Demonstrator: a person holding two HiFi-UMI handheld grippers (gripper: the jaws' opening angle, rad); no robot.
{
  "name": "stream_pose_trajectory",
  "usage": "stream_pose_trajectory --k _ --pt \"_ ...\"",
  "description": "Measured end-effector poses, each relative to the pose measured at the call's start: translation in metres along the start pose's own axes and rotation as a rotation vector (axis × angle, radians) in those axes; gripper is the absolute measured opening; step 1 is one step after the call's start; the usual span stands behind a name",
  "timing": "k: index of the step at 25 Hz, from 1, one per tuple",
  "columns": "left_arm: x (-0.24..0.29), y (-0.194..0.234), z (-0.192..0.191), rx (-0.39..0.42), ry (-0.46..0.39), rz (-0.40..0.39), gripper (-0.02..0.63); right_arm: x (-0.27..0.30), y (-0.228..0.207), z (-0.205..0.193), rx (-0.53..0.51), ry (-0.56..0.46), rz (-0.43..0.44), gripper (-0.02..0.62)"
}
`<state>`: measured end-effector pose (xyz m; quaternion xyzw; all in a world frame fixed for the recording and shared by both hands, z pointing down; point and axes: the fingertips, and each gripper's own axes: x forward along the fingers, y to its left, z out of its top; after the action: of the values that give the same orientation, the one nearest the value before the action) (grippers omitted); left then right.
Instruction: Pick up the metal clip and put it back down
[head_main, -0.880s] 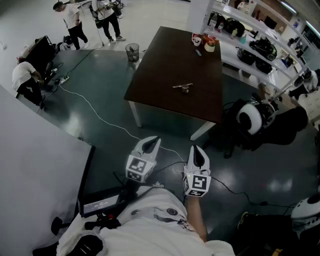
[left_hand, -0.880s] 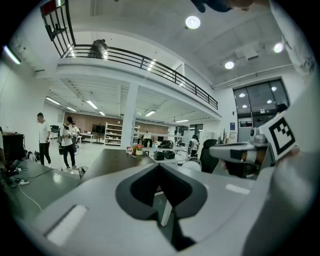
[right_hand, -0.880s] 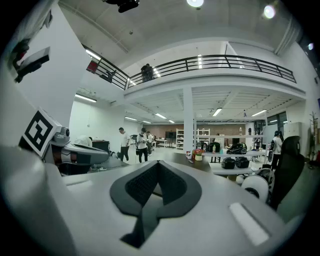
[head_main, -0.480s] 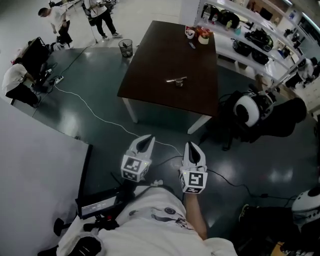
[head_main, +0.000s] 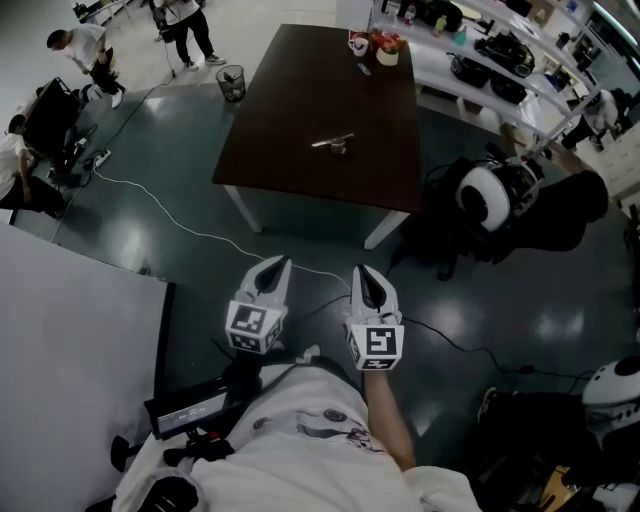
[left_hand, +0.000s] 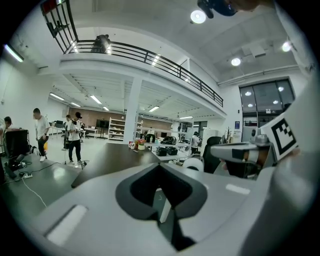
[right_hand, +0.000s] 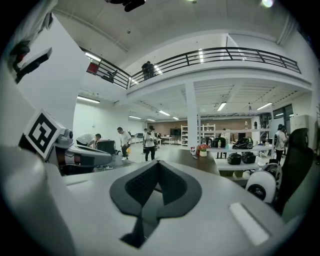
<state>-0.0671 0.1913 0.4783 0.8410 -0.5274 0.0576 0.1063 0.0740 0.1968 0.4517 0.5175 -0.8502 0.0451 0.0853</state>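
The metal clip (head_main: 333, 142) lies near the middle of the dark brown table (head_main: 290, 120), far ahead of me across the floor. My left gripper (head_main: 277, 263) and right gripper (head_main: 362, 272) hang side by side in front of my body, well short of the table, both shut with nothing between the jaws. In the left gripper view the left gripper (left_hand: 160, 168) points toward the table (left_hand: 112, 156). In the right gripper view the right gripper (right_hand: 156, 165) is shut too, with the table (right_hand: 187, 159) beyond it. The clip does not show in either gripper view.
Cups and a pen sit at the table's far end (head_main: 375, 45). A wire bin (head_main: 231, 80) stands left of the table, shelves with appliances (head_main: 500, 60) to the right. A white cable (head_main: 180, 225) crosses the floor. A round white device (head_main: 485, 195) and dark bags lie right. People (head_main: 80, 50) stand far left.
The table and clip have shifted up and to the left in the head view. Both grippers have drifted slightly left and stayed shut, side by side.
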Motion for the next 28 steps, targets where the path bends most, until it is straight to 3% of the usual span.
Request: stream_pose_trajectory --k 8,14,24,28 --pt "0.010 -0.003 -0.006 -0.024 0.023 0.005 -0.002 0.012 -0.006 -0.003 0.013 0.021 0.029 0.002" --pt "0.031 0.020 -0.011 -0.035 0.039 0.000 -0.002 0.044 -0.001 -0.006 0.015 0.045 0.039 0.000" --pt "0.114 0.065 0.023 -0.029 0.018 -0.121 -0.002 0.126 -0.026 0.026 -0.005 0.032 -0.043 0.000" --pt "0.131 0.084 0.025 -0.046 0.025 -0.133 -0.002 0.150 -0.027 0.030 -0.013 0.035 -0.058 0.000"
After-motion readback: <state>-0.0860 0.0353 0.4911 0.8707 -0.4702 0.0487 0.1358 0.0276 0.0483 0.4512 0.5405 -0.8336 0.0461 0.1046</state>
